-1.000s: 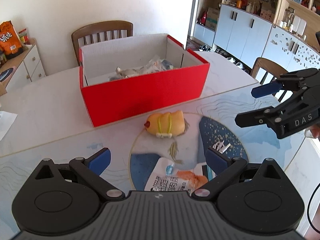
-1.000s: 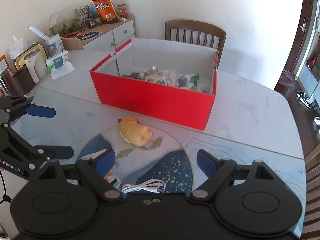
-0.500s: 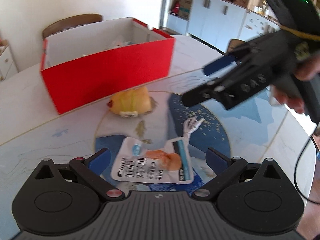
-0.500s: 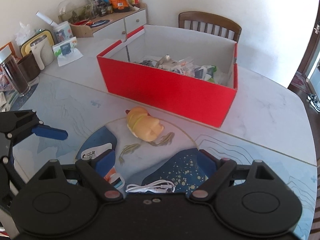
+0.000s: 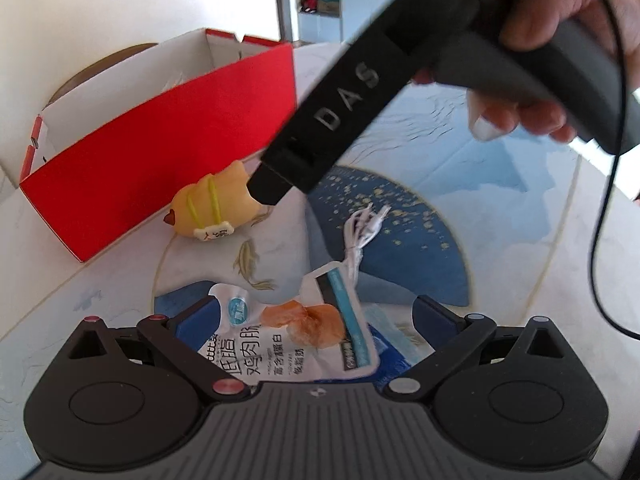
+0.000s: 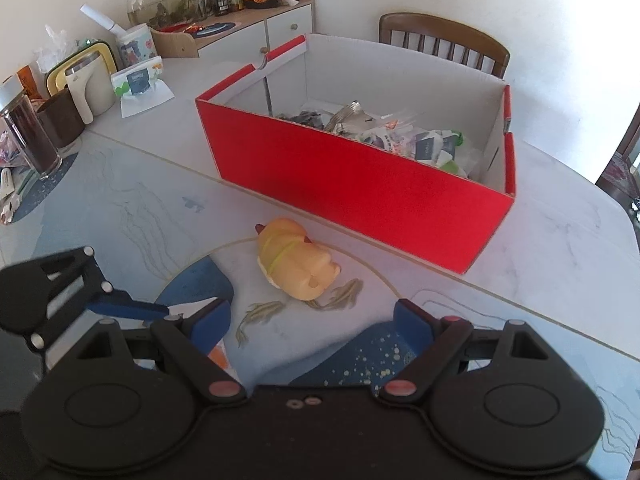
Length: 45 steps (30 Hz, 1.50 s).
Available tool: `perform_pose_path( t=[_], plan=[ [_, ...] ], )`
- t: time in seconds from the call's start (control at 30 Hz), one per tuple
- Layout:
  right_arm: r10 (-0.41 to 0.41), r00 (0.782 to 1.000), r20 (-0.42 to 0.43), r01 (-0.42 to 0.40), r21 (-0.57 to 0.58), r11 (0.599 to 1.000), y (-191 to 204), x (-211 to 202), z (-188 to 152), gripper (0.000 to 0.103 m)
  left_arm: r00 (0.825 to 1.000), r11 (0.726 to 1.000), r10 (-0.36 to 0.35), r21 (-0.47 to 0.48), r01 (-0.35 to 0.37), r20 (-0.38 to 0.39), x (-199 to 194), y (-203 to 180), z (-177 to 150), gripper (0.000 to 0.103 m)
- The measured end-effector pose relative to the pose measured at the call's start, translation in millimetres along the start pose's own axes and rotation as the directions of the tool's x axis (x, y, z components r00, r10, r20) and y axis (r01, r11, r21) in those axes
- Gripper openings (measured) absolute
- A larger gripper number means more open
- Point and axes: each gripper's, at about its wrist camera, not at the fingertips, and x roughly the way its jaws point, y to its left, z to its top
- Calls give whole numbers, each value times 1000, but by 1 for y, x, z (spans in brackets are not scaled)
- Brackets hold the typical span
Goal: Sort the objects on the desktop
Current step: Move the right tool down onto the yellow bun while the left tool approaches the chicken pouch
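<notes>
A yellow duck toy (image 5: 210, 208) (image 6: 294, 266) lies on the table mat in front of the red cardboard box (image 5: 160, 152) (image 6: 352, 188), which holds several packets. My left gripper (image 5: 316, 320) is open, low over a white snack packet (image 5: 288, 340) that lies between its blue fingers. A white cable (image 5: 362, 232) lies just beyond the packet. My right gripper (image 6: 312, 320) is open and empty, just short of the duck. In the left wrist view its black body (image 5: 352, 92) crosses above the duck, and its fingertips are hidden.
A wooden chair (image 6: 444, 40) stands behind the box. A jar (image 6: 26, 132), cups and a tissue pack (image 6: 138, 88) stand at the table's far left. A sideboard (image 6: 248, 28) with snacks is against the wall. The table edge runs at the right (image 6: 624, 220).
My left gripper has dropped and moved forward over the snack packet. My right gripper has moved forward toward the duck, now crossing the left wrist view.
</notes>
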Motion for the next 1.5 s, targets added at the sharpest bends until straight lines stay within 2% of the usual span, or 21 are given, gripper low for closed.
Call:
perform_pose_path(
  t=[0.17,0.47,0.77,1.0,1.5],
  plan=[
    [9,1000,-16,-10,-14,1000,-2,10,6,88,996,997,74,-22,-75,-45,20,9,0,103],
    [34,999,-32,-35,-44,998,-2,27,20,88,989,981,116,-146,-128,-90,28,60,-9,103],
    [66,996,-66,-73,-103,992,9,53,36,88,996,984,69,-162,-78,-62,26,89,-14,103],
    [80,993,-90,-92,-139,986,14,68,45,88,998,993,51,-102,-55,-43,32,93,-15,103],
    [71,992,-108,-87,-150,985,13,75,39,85,1000,984,16,-175,-17,-9,29,98,-20,100]
  ],
)
